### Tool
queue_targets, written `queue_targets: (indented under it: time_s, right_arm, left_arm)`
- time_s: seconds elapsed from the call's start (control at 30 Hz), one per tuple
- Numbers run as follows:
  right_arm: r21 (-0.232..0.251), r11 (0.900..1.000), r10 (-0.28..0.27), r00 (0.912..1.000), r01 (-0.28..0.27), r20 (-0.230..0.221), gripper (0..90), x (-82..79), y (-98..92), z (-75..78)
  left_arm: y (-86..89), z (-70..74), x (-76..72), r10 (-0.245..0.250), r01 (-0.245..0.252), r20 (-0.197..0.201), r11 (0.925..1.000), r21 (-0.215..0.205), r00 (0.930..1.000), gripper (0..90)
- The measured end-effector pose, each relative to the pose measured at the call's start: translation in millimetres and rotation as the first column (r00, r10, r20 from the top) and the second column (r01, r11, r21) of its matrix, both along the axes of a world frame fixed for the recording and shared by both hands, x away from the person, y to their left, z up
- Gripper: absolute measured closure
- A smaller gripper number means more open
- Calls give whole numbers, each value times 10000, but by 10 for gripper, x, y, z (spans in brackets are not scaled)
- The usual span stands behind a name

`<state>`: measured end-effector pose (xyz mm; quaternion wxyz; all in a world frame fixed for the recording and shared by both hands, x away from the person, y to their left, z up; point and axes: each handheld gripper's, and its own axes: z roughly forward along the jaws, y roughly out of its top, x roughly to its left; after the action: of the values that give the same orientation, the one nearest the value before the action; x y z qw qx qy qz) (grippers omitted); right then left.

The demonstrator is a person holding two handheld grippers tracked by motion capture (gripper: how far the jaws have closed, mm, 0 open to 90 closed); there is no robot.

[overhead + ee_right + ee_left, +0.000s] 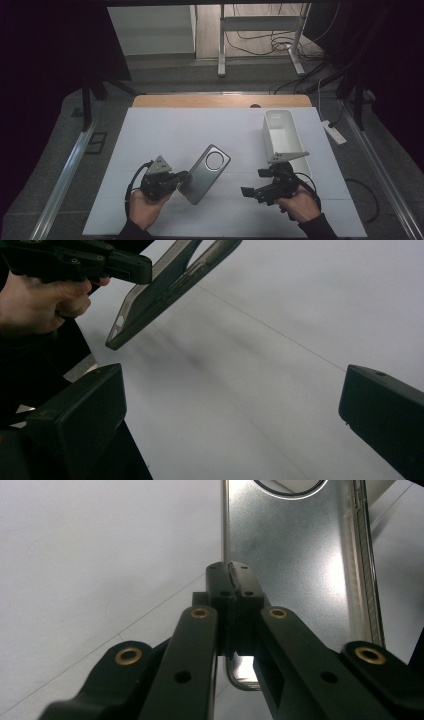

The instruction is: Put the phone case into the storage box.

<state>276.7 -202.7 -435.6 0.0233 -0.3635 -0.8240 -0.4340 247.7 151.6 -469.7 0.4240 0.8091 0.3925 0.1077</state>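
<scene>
Phone case point(205, 172), held clear of the table's white sheet point(165, 130) by my left gripper point(181, 179). In the left gripper view the two black jaws stood pressed together on one long edge of the case point(290, 555), close to a rounded corner, with the thin wall caught between them. From the high view I placed it just left of the table's middle, tilted, its camera end pointing up and away toward the white rectangular bin point(284, 135) at the right rear.

I judged the case light and thin-walled, probably somewhat flexible, so that a pinch on a single edge would let the far end sag or twist. Its sheen suggested a slick surface apt to slide between hard jaws. A second hold on the opposite long edge or the free short end seemed to me the surer way to steady it.

The case appeared grey and semi-transparent with a smoky tint, a raised rim running round its border, a large round camera opening near one end, and a small cutout near a corner in the right gripper view point(165, 285).

My right gripper point(250, 192) stood near the right front of the sheet, well apart from the case, its jaws spread wide and holding nothing.
</scene>
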Motion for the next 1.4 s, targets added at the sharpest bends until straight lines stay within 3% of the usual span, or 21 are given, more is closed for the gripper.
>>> queue_targets:
  time_s: [0.8, 1.4]
  right_arm:
    - [77, 10000, 17, 9984, -13, -563, 0, 125, 272, -88]
    - [511, 9986, 213, 9932, -155, -1143, 0, 192, 437, -156]
  left_arm:
    - [-169, -11, 5, -96, 92, 136, 9995, 298, 9999, 887]
    - [-268, -22, 15, -236, 231, 130, 9992, 316, 9996, 887]
